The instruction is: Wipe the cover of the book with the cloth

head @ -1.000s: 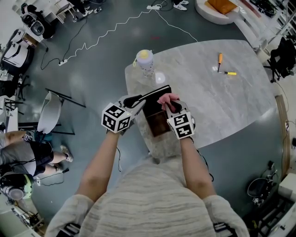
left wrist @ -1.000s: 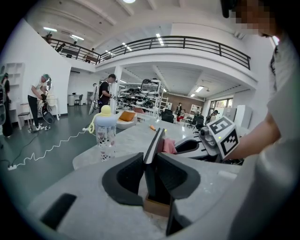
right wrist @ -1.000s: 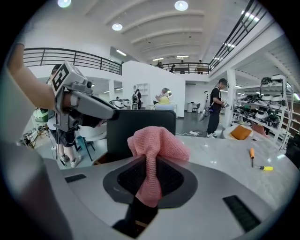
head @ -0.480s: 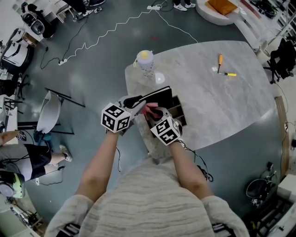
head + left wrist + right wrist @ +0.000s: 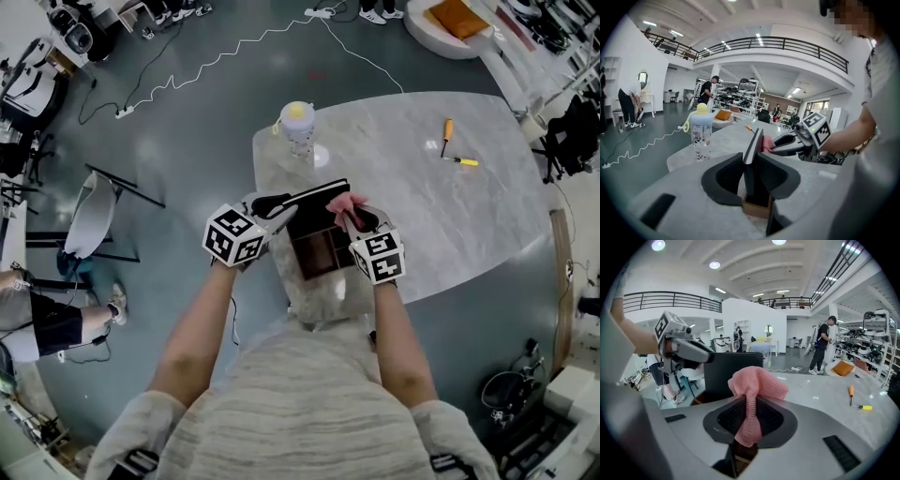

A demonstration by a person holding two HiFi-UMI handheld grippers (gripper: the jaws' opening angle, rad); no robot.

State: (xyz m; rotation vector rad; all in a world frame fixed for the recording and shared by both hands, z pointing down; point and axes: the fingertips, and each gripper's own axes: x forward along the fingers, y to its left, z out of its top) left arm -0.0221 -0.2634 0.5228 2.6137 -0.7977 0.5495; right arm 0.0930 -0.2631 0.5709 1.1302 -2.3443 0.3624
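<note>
The book [image 5: 319, 251] lies open at the table's near-left edge, with brown inner pages and a black cover [image 5: 317, 192] raised on edge. My left gripper [image 5: 277, 206] is shut on that cover, which stands as a thin dark edge [image 5: 753, 140] between the jaws of the left gripper [image 5: 751, 174]. My right gripper [image 5: 354, 219] is shut on a pink cloth [image 5: 344, 202]. The cloth [image 5: 754, 390] drapes over the jaws of the right gripper [image 5: 749, 420], just in front of the black cover [image 5: 732, 369]. From the left gripper view the cloth [image 5: 767, 144] rests against the cover's right face, near its far end.
A clear bottle with a yellow lid [image 5: 296, 127] stands at the table's far-left corner. An orange screwdriver [image 5: 446, 122] and a yellow marker [image 5: 466, 161] lie far right on the grey marble table [image 5: 450, 216]. A folding chair [image 5: 94, 220] and cables sit on the floor to the left.
The right gripper with the cloth swept left along the cover half a second ago and has come back to the right end. The left gripper and the cover stayed put.
</note>
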